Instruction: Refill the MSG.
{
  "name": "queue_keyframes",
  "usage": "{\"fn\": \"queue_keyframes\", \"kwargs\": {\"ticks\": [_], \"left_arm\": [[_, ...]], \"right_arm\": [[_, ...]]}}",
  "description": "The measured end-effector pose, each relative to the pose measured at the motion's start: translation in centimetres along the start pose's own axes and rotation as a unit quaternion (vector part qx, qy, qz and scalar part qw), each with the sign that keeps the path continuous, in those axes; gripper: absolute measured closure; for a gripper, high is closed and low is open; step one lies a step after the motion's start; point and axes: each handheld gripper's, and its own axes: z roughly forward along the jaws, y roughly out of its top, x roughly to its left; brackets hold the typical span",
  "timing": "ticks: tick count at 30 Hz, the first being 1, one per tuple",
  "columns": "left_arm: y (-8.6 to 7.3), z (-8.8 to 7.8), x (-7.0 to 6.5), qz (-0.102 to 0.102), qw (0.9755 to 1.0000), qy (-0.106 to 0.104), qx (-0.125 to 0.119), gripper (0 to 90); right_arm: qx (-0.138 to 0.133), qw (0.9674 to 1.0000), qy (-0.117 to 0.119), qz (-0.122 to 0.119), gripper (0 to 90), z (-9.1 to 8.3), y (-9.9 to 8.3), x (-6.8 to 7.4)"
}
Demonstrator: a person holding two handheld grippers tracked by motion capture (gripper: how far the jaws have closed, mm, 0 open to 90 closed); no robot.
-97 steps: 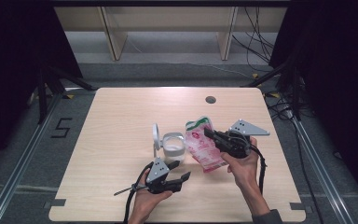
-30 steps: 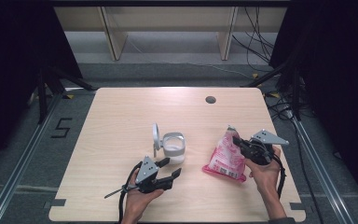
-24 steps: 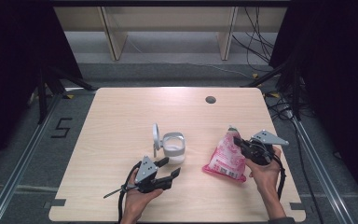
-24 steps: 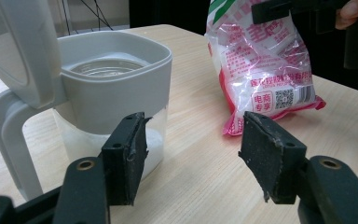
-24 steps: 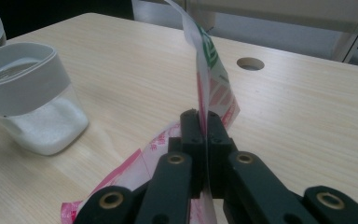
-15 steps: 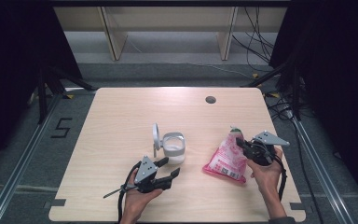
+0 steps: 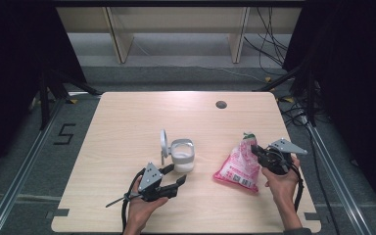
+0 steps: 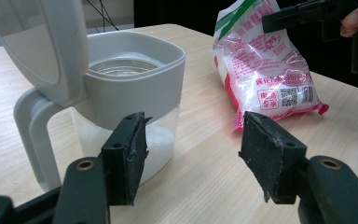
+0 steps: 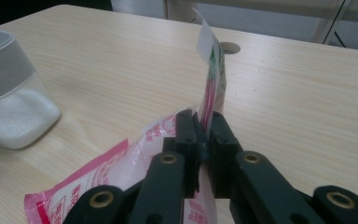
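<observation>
Right gripper [image 7: 253, 150] pinches the pink bag's [image 7: 237, 169] top at the table's [image 7: 127, 117] right side, its jaws just easing; left gripper [image 7: 176, 176] gapes empty beside the lidded jug [image 7: 182, 155].
The bag's printed characters and square code are too small to read; its lower end is cut off in the right gripper view.

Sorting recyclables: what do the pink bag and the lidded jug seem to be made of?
Pink bag: thin glossy plastic film, probably; it crinkles, shines and shows white contents. Jug: likely rigid plastic, matte grey collar and handle over a clear lower body showing white granules.
</observation>
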Motion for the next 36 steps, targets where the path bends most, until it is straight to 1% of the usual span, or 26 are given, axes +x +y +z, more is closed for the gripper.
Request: {"fn": "queue_keyframes", "kwargs": {"ticks": [2, 3, 4, 6, 8, 10, 11, 12, 13, 15, 16, 17, 18, 20, 21, 22, 23, 24, 25, 27, 29, 30, 33, 34, 35, 36], "left_arm": [[0.0, -0.1, 0.1, 0.001, 1.0, 0.001, 0.003, 40.0], [0.0, -0.1, 0.1, -0.001, 1.0, 0.004, 0.002, 40.0], [0.0, -0.2, 0.2, -0.002, 1.0, 0.003, 0.001, 40.0], [0.1, -0.3, 0.2, -0.003, 1.0, 0.007, 0.0, 40.0], [0.1, -0.4, 0.3, -0.001, 1.0, 0.008, 0.005, 39.9], [0.1, -0.5, 0.4, -0.003, 1.0, 0.009, 0.0, 39.6], [0.2, -0.6, 0.5, -0.001, 0.9999, 0.011, 0.005, 39.3], [0.2, -0.6, 0.6, -0.002, 1.0, 0.008, 0.005, 38.9], [0.2, -0.7, 0.6, -0.002, 1.0, 0.007, 0.005, 38.9], [0.2, -0.7, 0.7, -0.001, 1.0, 0.007, 0.001, 38.9], [0.3, -0.8, 0.8, 0.01, 0.9999, 0.008, 0.004, 38.9], [0.3, -0.9, 0.8, 0.003, 0.9999, 0.009, 0.004, 39.0], [0.3, -0.9, 0.7, -0.003, 0.9999, 0.012, 0.004, 39.0], [0.4, -1.0, 0.9, 0.001, 1.0, 0.01, 0.002, 38.9], [0.4, -1.1, 0.9, 0.007, 0.9999, 0.011, 0.005, 38.9], [0.5, -1.1, 1.0, 0.013, 0.9999, 0.01, 0.003, 38.9], [0.5, -1.1, 1.1, 0.01, 0.9999, 0.01, 0.003, 38.7], [0.5, -1.1, 1.1, -0.002, 0.9999, 0.011, -0.001, 38.6], [0.6, -1.3, 1.0, -0.003, 0.9999, 0.014, 0.003, 38.4], [0.7, -1.5, 1.2, 0.008, 0.9999, 0.013, 0.0, 38.3], [0.8, -1.6, 1.3, 0.009, 0.9999, 0.011, -0.003, 38.4], [0.9, -1.8, 1.4, 0.012, 0.9998, 0.014, 0.001, 38.4], [1.1, -2.1, 1.7, 0.004, 0.9999, 0.015, -0.004, 40.1], [1.2, -2.2, 1.8, 0.011, 0.9998, 0.016, -0.003, 40.2], [1.2, -2.3, 1.8, 0.002, 0.9998, 0.02, -0.003, 40.2], [1.3, -2.4, 1.9, 0.006, 0.9997, 0.024, -0.004, 40.4]], "right_arm": [[0.002, 1.0, -0.001, -0.001, 84.3, 0.0, -0.1, -0.1], [-0.001, 0.9999, -0.001, -0.011, 83.5, 0.0, -0.1, -0.4], [0.001, 1.0, -0.003, 0.006, 83.3, -0.1, -0.2, -0.1], [-0.001, 1.0, -0.002, 0.002, 81.3, -0.2, -0.2, -0.3], [0.004, 0.9999, -0.012, 0.007, 77.0, -0.3, -0.3, -0.3], [-0.01, 0.9998, -0.014, -0.003, 70.9, -0.3, -0.4, -0.7], [-0.012, 0.9998, -0.014, 0.007, 69.4, -0.4, -0.4, -0.5], [-0.001, 0.9997, -0.021, 0.012, 67.5, -0.6, -0.4, -0.4], [-0.011, 0.9996, -0.025, -0.002, 65.3, -0.6, -0.5, -0.8], [-0.004, 0.9996, -0.028, 0.01, 62.8, -0.8, -0.6, -0.7], [-0.006, 0.9996, -0.027, -0.001, 60.7, -0.9, -0.6, -1.0], [-0.009, 0.9995, -0.03, 0.006, 59.0, -1.0, -0.6, -0.9], [-0.009, 0.9996, -0.023, 0.011, 56.6, -1.1, -0.6, -1.0], [-0.012, 0.9989, -0.032, 0.034, 52.5, -1.3, -0.7, -0.7], [-0.012, 0.999, -0.034, 0.025, 52.4, -1.5, -0.8, -1.1], [-0.007, 0.9986, -0.036, 0.039, 51.9, -1.6, -0.8, -0.9], [-0.015, 0.999, -0.037, 0.02, 50.8, -1.6, -0.9, -1.3], [-0.014, 0.9989, -0.037, 0.024, 50.1, -1.6, -1.0, -1.3], [-0.002, 0.999, -0.033, 0.029, 50.1, -1.8, -1.0, -1.3], [-0.004, 0.9985, -0.041, 0.036, 50.1, -1.8, -1.3, -1.2], [-0.005, 0.999, -0.033, 0.029, 49.6, -1.9, -1.4, -1.2], [-0.004, 0.998, -0.04, 0.048, 49.0, -2.0, -1.5, -0.8], [-0.009, 0.9982, -0.045, 0.039, 47.4, -2.6, -1.3, -0.4], [-0.016, 0.9988, -0.041, 0.021, 46.9, -2.6, -1.3, -0.5], [-0.016, 0.9985, -0.047, 0.023, 46.4, -2.7, -1.3, -0.2], [-0.013, 0.9987, -0.049, 0.013, 46.1, -2.8, -1.3, -0.2]]}}
